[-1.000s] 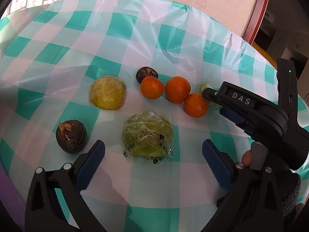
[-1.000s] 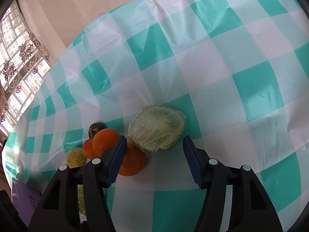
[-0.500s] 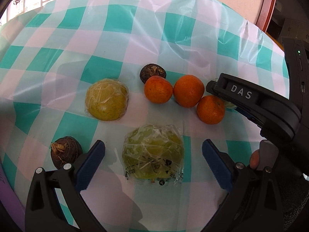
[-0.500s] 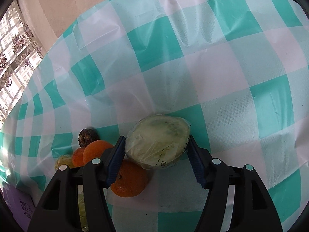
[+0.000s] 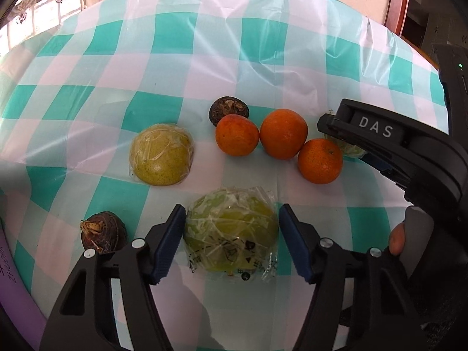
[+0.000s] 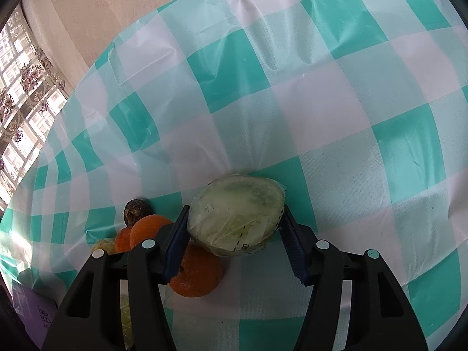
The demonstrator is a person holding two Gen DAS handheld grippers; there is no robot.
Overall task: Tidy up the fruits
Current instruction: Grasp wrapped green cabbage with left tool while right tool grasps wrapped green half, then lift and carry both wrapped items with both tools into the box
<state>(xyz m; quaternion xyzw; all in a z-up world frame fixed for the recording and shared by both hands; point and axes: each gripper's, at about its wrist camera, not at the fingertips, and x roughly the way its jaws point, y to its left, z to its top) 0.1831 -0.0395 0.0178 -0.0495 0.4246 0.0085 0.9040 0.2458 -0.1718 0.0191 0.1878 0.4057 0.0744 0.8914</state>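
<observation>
In the left wrist view my left gripper (image 5: 231,234) has its blue pads on both sides of a plastic-wrapped green fruit (image 5: 231,234) lying on the checked tablecloth (image 5: 204,58). Behind it lie a wrapped yellow fruit (image 5: 161,158), three oranges (image 5: 282,137) and two dark brown fruits (image 5: 229,109). My right gripper (image 6: 234,228) is shut on a wrapped pale green fruit (image 6: 237,222) and holds it at the table surface; it enters the left wrist view from the right (image 5: 380,137).
The round table's far edge meets a beige wall (image 6: 117,5). A window (image 6: 17,67) is at the left. A purple object (image 6: 32,313) lies at the table's near left edge. An orange (image 6: 196,272) touches my right gripper's left finger.
My left gripper moved forward and narrowed onto the wrapped green fruit. My right gripper closed onto the pale wrapped fruit and lifted it slightly.
</observation>
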